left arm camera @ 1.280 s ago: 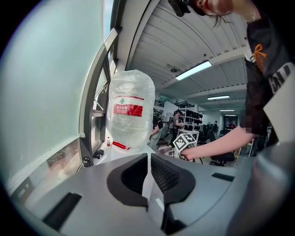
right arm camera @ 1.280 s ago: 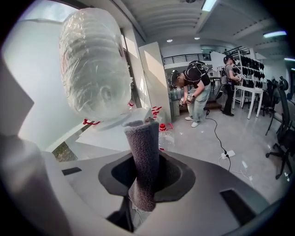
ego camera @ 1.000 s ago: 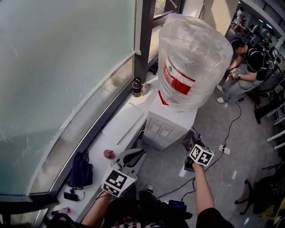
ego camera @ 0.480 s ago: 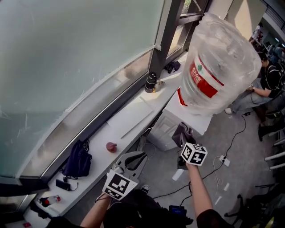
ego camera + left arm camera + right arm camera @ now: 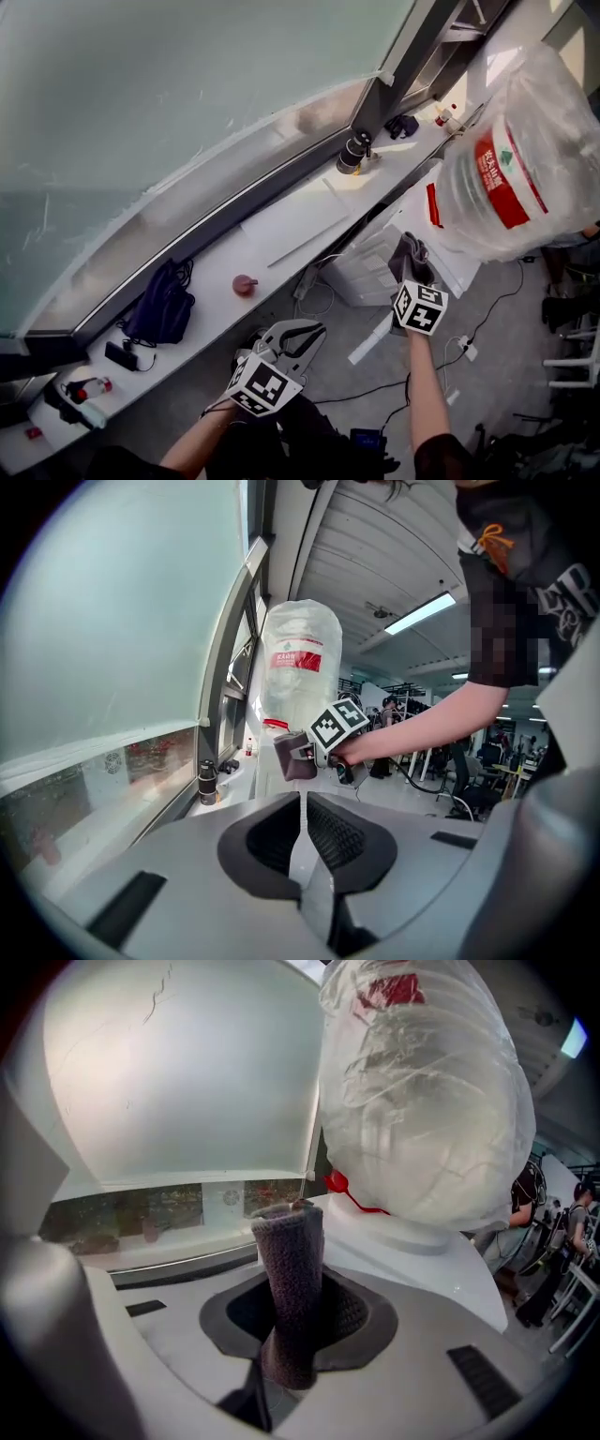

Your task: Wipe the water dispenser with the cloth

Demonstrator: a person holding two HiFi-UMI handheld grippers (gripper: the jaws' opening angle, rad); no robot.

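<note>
Right gripper [image 5: 295,1309] has its jaws pinched tight on the dark grey cloth [image 5: 292,1279], which sticks straight up between them like a folded wad. The left gripper [image 5: 305,810] is closed down to a hairline slit with nothing in it. What's changed over the last second: in the head view the right gripper [image 5: 412,277] has carried the cloth [image 5: 407,251] up from low in front of the cabinet to the top front edge of the water dispenser [image 5: 367,270], right under the bottle [image 5: 511,178]. Can't tell if the cloth is actually touching the white top [image 5: 412,1241] yet, but I'd say the approach is basically done and wiping is about to start. The left gripper [image 5: 292,339] hangs back at about 7 o'clock from the right one, well apart, out of the way. For room: the bottle bulges over the top at 2 o'clock from the cloth, so strokes probably have to stay low along the rim. The windowsill [image 5: 281,230] hugs the dispenser at 10 o'clock, so that side looks tight. Open floor is at 5 o'clock, though cables [image 5: 375,389] trail there.
</note>
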